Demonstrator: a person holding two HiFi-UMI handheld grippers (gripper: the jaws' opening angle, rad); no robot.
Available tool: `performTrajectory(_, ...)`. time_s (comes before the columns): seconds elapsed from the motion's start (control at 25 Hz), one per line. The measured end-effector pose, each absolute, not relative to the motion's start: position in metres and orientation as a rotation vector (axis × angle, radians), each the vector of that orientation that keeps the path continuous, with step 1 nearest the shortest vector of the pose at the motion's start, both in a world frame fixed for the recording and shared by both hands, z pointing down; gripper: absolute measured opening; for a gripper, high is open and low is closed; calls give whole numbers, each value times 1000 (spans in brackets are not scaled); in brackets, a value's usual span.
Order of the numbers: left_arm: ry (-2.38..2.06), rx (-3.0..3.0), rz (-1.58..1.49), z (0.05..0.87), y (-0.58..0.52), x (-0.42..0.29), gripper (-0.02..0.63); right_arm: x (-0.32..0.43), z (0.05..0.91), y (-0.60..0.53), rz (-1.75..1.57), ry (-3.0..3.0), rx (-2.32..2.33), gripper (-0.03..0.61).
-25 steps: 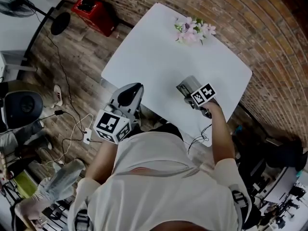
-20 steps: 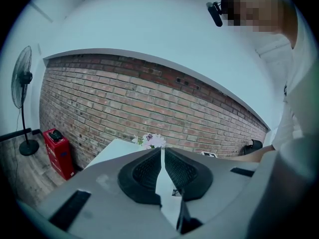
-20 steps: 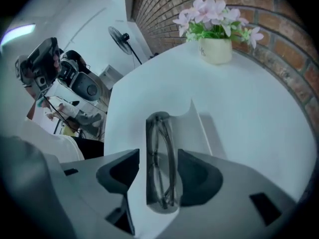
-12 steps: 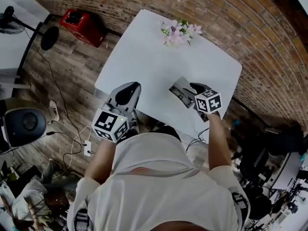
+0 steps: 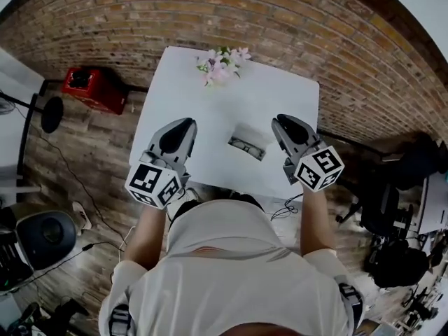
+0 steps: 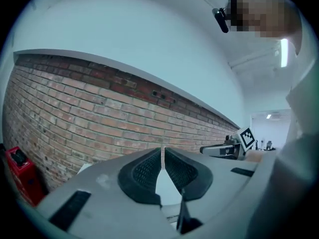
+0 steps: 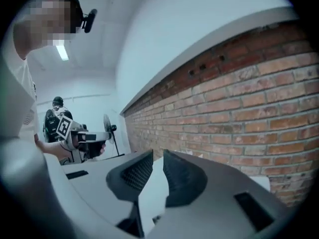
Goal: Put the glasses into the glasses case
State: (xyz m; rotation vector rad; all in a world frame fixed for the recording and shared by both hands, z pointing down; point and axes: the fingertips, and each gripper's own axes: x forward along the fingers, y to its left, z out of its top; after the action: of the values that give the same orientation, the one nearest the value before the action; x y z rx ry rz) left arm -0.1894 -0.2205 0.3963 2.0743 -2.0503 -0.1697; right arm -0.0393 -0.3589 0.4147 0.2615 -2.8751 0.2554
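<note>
The glasses case [image 5: 248,146] lies on the worktop [image 5: 210,103] with no glasses outside it — probably done — left hand-held gripper [image 5: 185,123] clenched empty, right hand-held gripper [image 5: 281,120] closing on nothing.

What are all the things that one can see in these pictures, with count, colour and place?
table: one, white, centre, against the brick wall.
flowers: one bunch, pink and white, table's far edge.
glasses case: one, grey, table's near side, between the grippers; glasses not discernible.
box: one, red, floor, left of the table.
fan base: one, black, floor, far left.
left hand-held gripper: one, grey, jaws together, empty.
right hand-held gripper: one, grey, jaws closing, nothing between.
</note>
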Motion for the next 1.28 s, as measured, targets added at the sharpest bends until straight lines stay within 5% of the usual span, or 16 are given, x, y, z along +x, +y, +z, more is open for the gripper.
performTrajectory(0.2,-2008,2222,-157,376,-236,-177,32,-14,357,-354,100,-3018,529,52)
performTrajectory(1.28,-1909,2334,-161,366,-244,-173,32,-4,363,-337,50,-2959,675,52)
